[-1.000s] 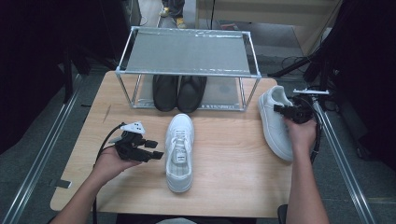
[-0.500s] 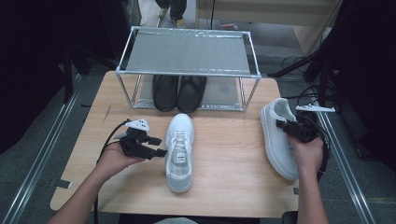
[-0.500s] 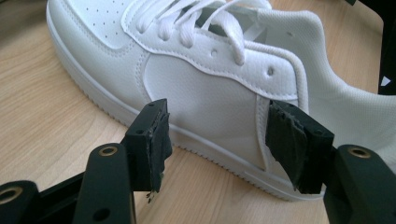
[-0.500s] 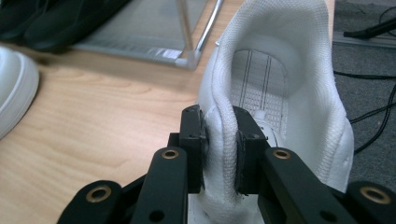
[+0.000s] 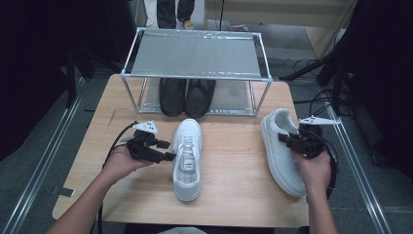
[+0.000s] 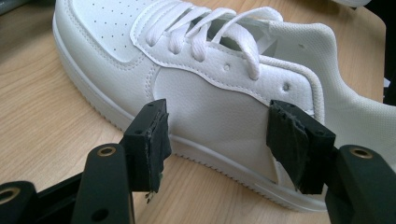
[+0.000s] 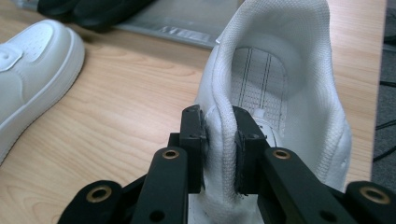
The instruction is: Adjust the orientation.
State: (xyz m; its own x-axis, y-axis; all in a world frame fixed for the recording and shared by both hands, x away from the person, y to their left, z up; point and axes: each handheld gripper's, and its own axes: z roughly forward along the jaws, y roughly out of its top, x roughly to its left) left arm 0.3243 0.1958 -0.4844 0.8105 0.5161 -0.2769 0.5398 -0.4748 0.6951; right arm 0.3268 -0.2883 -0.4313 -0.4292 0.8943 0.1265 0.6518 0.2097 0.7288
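Observation:
A white sneaker (image 5: 187,158) lies mid-table, toe toward me. My left gripper (image 5: 168,150) sits just to its left, open; in the left gripper view the pads (image 6: 154,140) stand apart on either side of that sneaker's flank (image 6: 210,84) without touching it. A second white sneaker (image 5: 280,151) lies at the right. My right gripper (image 5: 283,139) is shut on it; in the right gripper view (image 7: 222,149) both pads pinch the padded collar of this sneaker (image 7: 280,70) at its side.
A metal-framed shelf rack (image 5: 195,53) stands at the back of the wooden table (image 5: 234,185), with a pair of black shoes (image 5: 187,95) under it. The table's right edge runs close beside the right sneaker. Cables trail off to the right.
My right hand has pulled the right sneaker toward me and slightly left, still gripping it. The left hand and middle sneaker stay put.

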